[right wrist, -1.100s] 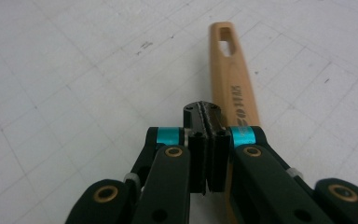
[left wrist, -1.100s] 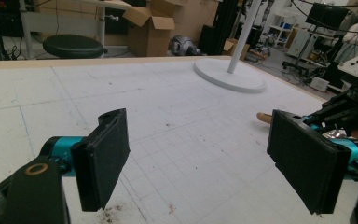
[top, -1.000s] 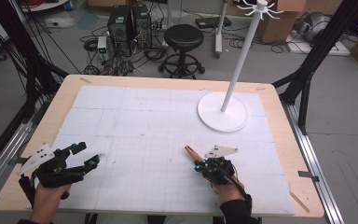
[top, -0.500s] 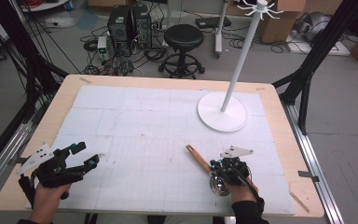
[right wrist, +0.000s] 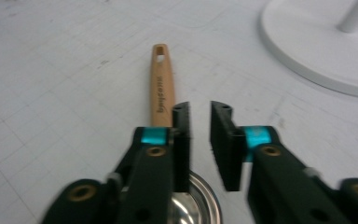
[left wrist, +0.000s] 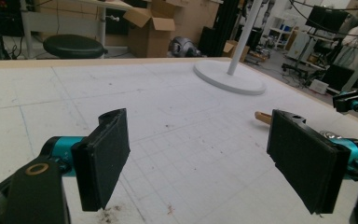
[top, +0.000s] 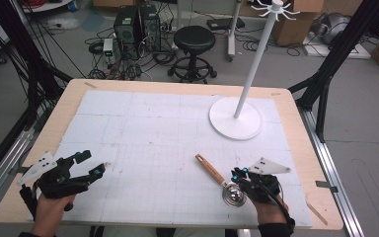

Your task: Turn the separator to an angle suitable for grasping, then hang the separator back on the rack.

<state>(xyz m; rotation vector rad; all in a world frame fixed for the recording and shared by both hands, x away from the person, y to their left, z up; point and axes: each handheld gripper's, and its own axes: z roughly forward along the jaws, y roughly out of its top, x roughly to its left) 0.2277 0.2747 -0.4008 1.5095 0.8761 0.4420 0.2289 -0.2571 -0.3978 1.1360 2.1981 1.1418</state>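
Nearest you, your right gripper (top: pixel 240 173) has drawn back and to the right over the last second. It was over the handle of the spoon (top: pixel 217 177) 1 second ago; now it sits beside the steel bowl, at the near edge of the white mat (top: pixel 153 128). Its 2 jaws stand only a narrow gap apart with nothing between them. In the right gripper view the bowl peeks out under the gripper's left jaw, while the wooden handle (right wrist: pixel 161 84) runs ahead, past the tips of the right gripper (right wrist: pixel 199 110).

That reads as a let-go: the spoon lies free on the mat, flat, handle pointing away from you and to the left, and it looks settled where it is. If you mean to pick it up again, you would have to open wider and come back over the handle.

Your right hand (top: pixel 269 207) holds the tool low, jaws aimed forward and slightly left. Your left hand (top: pixel 49 207) has not moved: the left gripper (top: pixel 94 163) rests at the near left of the mat, angled toward the middle, its pads (left wrist: pixel 105 156) spread wide and empty.

Farther off, the white hook stand (top: pixel 227 124) stands untouched on its round base, well apart from the spoon.
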